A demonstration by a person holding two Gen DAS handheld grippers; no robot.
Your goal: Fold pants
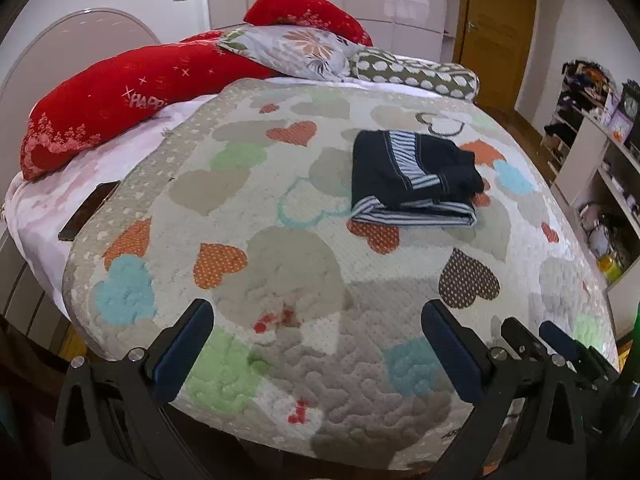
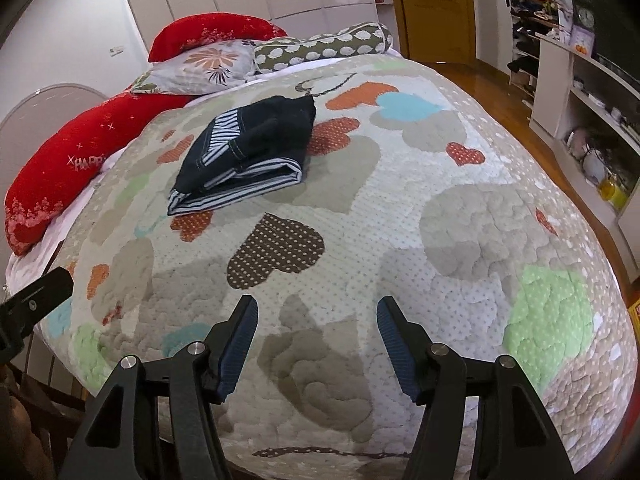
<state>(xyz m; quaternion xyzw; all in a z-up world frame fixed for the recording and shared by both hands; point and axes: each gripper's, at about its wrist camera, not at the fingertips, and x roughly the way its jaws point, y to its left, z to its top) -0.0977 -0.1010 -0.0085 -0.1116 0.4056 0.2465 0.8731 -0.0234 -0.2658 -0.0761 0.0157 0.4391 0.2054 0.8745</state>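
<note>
The dark navy pants with a striped lining lie folded into a compact bundle on the heart-patterned quilt. They also show in the right wrist view, left of centre. My left gripper is open and empty, held over the quilt's near edge, well short of the pants. My right gripper is open and empty, also over the near part of the quilt. The right gripper shows at the lower right of the left wrist view.
Red pillows, a floral pillow and a spotted bolster lie at the head of the bed. A dark flat object sits at the bed's left side. Shelves stand right; a wooden door is behind.
</note>
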